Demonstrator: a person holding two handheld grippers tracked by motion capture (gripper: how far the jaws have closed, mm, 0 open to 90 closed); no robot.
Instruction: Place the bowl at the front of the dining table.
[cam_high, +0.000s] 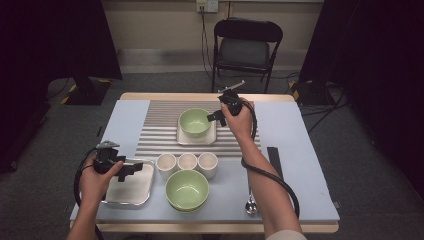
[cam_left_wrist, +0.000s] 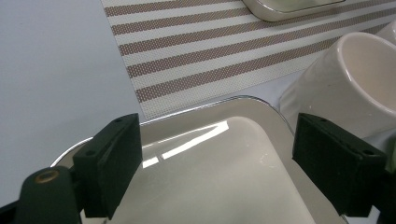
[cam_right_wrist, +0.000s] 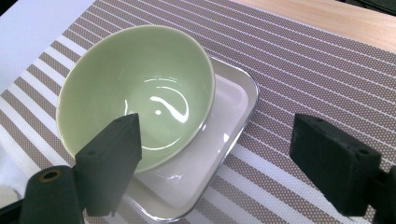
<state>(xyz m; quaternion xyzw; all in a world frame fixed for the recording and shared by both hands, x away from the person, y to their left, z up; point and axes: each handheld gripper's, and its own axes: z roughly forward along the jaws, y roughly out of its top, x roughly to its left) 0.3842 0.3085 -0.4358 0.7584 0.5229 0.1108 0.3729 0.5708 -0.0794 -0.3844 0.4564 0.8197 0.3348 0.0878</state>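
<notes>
Bowls counted: two, both pale green, both empty. One green bowl (cam_high: 195, 121) sat in a small square tray (cam_high: 182, 137) on the striped mat (cam_high: 160, 130) at mid worktop; in the right gripper view this bowl (cam_right_wrist: 140, 88) leaned against one side of its tray (cam_right_wrist: 233, 107). Right gripper (cam_high: 220, 116) hovered just beside that bowl, jaws spread wide, nothing between them. Second green bowl (cam_high: 187, 190) stood at the near edge of the worktop (cam_high: 300, 150), on the blue cover.

Trays: two. The larger metal tray (cam_high: 137, 187) lay at near left, empty. Left gripper (cam_high: 131, 169) hung over its far edge, jaws apart, holding nothing; the left gripper view showed the bare tray (cam_left_wrist: 224, 186) below.

Cups: three white cups (cam_high: 187, 162) in a row, touching, between the two bowls, all empty as far as could be seen. Nearest cup (cam_left_wrist: 355, 79) just beside the large tray.

Spoons: one spoon (cam_high: 250, 204), near right edge.

Chair (cam_high: 245, 50) beyond the worktop.
</notes>
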